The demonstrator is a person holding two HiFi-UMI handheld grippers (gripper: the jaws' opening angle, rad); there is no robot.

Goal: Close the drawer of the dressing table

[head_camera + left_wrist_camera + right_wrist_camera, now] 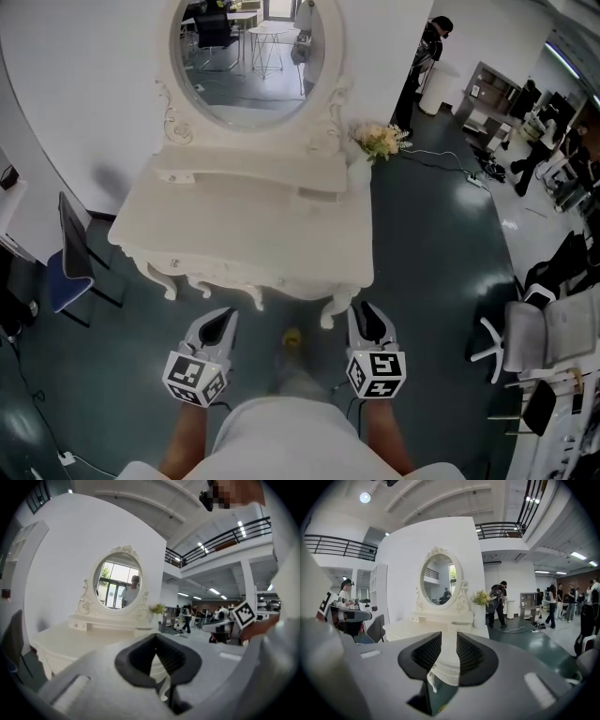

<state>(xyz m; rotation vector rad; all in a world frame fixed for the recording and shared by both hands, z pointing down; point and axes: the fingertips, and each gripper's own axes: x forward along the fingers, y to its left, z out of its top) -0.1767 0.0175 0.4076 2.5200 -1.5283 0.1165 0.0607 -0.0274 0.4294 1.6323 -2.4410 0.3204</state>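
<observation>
— Both grippers hang just short of the dressing table [234, 225], neither holding anything. The left gripper [225, 315] has its jaws pinched together at the tips, and the right gripper [365, 307] shows a narrow slot.

— And the drawer [322, 194]?

— It looks like the small one on the raised shelf [220, 176], right of centre, jutting toward us. It's straight ahead across the tabletop, and the right gripper is nearer, I'd say.

Head view looks steeply down, gripper views level (all share dressing table [234, 220]).
</observation>
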